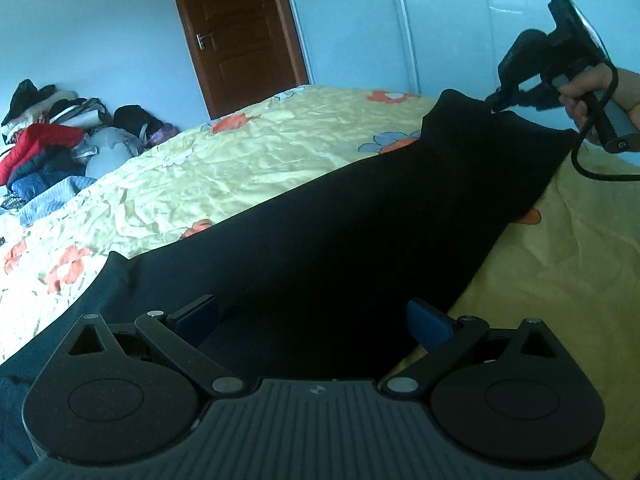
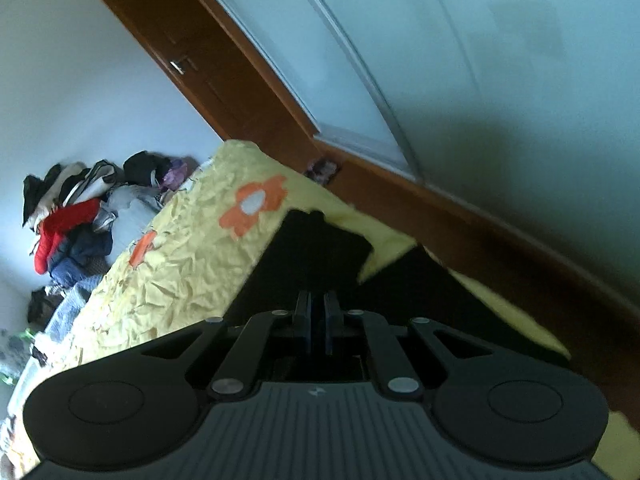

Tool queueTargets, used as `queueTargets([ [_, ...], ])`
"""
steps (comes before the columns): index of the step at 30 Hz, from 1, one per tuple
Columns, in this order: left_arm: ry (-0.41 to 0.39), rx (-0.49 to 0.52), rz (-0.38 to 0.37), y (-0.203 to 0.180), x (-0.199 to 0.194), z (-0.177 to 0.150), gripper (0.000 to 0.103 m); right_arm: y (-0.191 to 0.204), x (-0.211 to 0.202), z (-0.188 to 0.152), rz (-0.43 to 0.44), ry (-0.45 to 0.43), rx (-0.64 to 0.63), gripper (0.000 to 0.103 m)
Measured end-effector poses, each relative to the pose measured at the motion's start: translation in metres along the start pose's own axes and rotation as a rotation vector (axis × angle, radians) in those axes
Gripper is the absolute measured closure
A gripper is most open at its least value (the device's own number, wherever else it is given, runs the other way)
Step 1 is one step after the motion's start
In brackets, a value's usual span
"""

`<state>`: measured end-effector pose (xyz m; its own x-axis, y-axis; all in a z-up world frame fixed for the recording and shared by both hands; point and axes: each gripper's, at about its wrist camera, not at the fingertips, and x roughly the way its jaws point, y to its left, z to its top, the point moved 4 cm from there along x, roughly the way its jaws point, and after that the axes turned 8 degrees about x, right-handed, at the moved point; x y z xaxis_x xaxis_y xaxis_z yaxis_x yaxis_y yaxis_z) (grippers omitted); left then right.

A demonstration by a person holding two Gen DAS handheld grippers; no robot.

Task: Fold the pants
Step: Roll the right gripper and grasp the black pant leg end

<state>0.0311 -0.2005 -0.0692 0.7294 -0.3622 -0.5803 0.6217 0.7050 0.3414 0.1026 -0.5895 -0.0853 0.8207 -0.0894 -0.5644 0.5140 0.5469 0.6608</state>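
Two blue pads of the right gripper (image 2: pixel 318 320) press together on a dark fold of the pants (image 1: pixel 340 216), lifting that end. Left gripper (image 1: pixel 312 316) fingers stand wide apart, the pants between them, unpinched. Cloth detail is lost in blackness. Beyond lie the yellow floral bedspread (image 1: pixel 224 168), a clothes pile (image 1: pixel 52 136), a brown door (image 1: pixel 236 32).
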Motion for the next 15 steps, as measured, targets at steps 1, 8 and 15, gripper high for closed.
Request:
queueTargets([
  [1,0.003,-0.005,0.000,0.000,0.001,0.000,0.002,-0.003,0.003,-0.001,0.002,0.005,0.008,0.096],
  [8,0.010,-0.020,0.005,0.001,0.001,0.001,0.002,-0.014,0.012,-0.004,0.040,0.023,0.101,0.093],
  [15,0.010,-0.016,0.002,-0.002,0.000,0.003,0.002,-0.031,0.025,0.000,0.189,0.008,0.286,0.071],
])
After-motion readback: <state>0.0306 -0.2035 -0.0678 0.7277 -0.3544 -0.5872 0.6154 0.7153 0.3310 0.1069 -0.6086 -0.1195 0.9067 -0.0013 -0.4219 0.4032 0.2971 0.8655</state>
